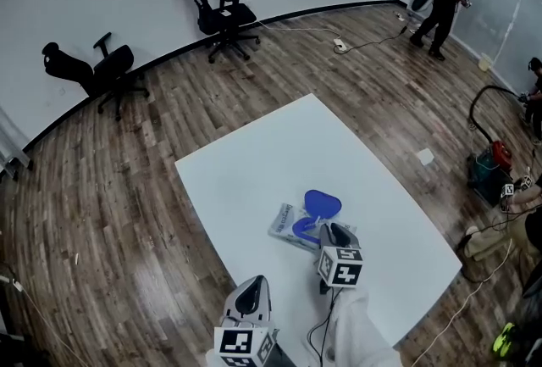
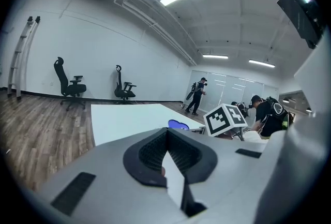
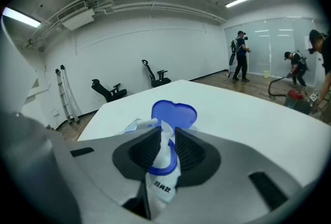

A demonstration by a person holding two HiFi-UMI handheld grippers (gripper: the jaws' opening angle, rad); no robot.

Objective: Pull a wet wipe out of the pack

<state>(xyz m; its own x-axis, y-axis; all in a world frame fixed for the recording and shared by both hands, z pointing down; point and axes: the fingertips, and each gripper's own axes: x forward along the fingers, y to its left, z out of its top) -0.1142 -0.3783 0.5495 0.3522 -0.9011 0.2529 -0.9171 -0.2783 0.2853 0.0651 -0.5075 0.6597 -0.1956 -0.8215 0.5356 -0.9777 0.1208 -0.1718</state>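
Wet wipe [image 3: 164, 140]: soft, limp white tip, pinched between the ribbed black pads of the right gripper [image 1: 332, 231], jaws drawn narrow on it. Poking up through the blue ring opening of the pack [image 1: 286, 223], itself lying flat on the white table [image 1: 254, 145] toward the near edge. Rounded, heart-like blue lid [image 3: 174, 113] flipped open and tilted back.

To do well: keep the squeeze firm and draw straight up and slowly, not sideways, to avoid tearing the damp sheet. Probably a light, floppy film pack, likely to rise with the wipe, so worth pinning with the left gripper [image 1: 250, 299]. At present held low and well apart from the pack, jaws together on nothing.

Table matte and smooth; wood-plank floor [image 1: 102, 187] around.
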